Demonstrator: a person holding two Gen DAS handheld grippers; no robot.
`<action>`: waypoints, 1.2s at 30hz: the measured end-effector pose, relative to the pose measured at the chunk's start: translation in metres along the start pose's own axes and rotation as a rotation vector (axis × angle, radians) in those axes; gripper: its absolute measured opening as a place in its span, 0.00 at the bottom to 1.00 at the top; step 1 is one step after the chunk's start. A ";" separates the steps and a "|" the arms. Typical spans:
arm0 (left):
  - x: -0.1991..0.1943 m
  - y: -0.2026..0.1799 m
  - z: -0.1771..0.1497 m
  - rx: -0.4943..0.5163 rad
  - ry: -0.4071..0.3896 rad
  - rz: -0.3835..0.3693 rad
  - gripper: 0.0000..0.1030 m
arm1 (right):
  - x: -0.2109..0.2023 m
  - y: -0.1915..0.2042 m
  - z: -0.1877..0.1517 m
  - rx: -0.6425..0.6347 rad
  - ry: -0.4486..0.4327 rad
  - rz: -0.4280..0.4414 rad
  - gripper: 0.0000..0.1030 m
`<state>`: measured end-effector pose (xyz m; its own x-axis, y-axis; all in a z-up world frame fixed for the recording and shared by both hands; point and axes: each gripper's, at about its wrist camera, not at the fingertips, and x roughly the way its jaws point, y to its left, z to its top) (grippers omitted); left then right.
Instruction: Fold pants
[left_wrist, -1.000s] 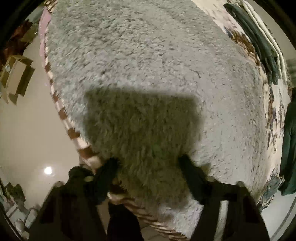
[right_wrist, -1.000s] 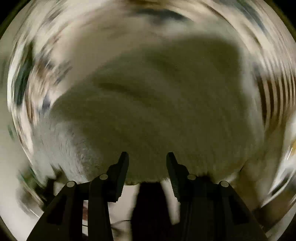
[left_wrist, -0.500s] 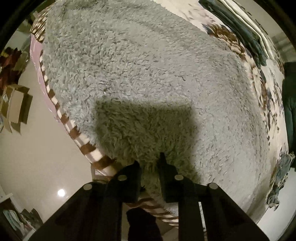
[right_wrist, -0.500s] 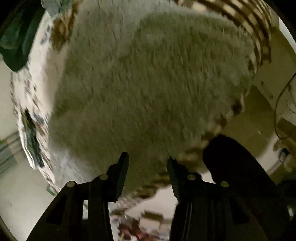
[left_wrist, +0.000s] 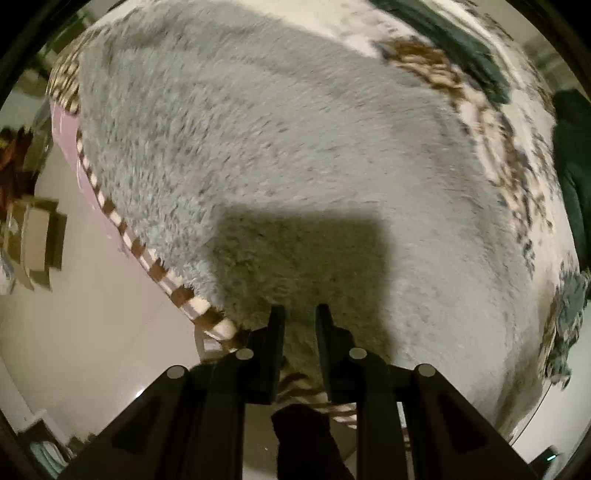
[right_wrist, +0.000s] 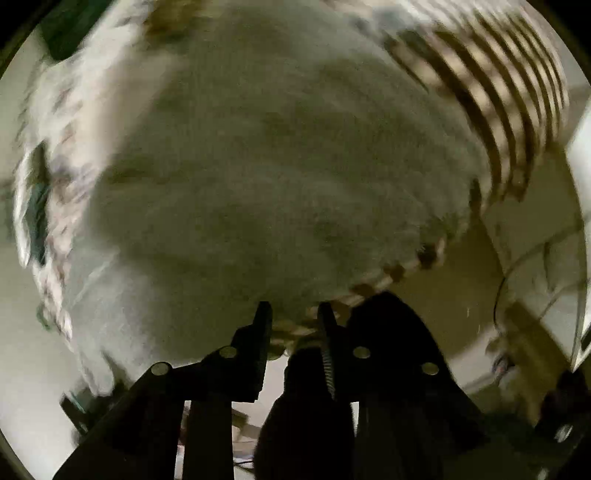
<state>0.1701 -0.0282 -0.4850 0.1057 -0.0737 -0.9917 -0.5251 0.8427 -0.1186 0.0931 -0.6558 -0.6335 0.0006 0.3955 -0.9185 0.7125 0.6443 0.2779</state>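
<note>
The grey fleece pants (left_wrist: 280, 155) lie spread over a bed and fill most of the left wrist view. My left gripper (left_wrist: 299, 312) is shut on the near edge of the pants, with fleece pinched between the narrow jaws. In the blurred right wrist view the same fleece pants (right_wrist: 280, 177) fill the frame. My right gripper (right_wrist: 295, 312) sits at their near edge by the bed side, its jaws narrowly apart with fleece edge between them; the grip is not clear through the blur.
A brown-and-white striped sheet (left_wrist: 162, 275) runs along the bed edge under the pants. A floral bedspread (left_wrist: 517, 177) and dark green clothes (left_wrist: 572, 192) lie at the right. Pale floor (left_wrist: 74, 314) and cardboard boxes (left_wrist: 37, 240) are at left.
My left gripper closed from wide open onto the pants' near edge. My right gripper swung to the bed edge and its jaws narrowed around the fleece edge.
</note>
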 end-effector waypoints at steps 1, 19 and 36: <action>-0.004 -0.005 0.002 0.011 -0.009 0.006 0.19 | -0.013 0.014 -0.003 -0.053 -0.019 -0.001 0.39; 0.020 -0.111 -0.019 0.262 -0.111 0.040 0.83 | -0.041 0.042 0.156 -0.141 -0.281 -0.152 0.09; 0.062 -0.159 -0.045 0.404 0.021 -0.048 0.85 | -0.075 -0.094 0.073 0.121 -0.272 0.161 0.96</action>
<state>0.2222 -0.1904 -0.5303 0.1023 -0.1256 -0.9868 -0.1450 0.9795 -0.1397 0.0772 -0.7943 -0.6113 0.2959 0.2861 -0.9113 0.7663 0.4985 0.4053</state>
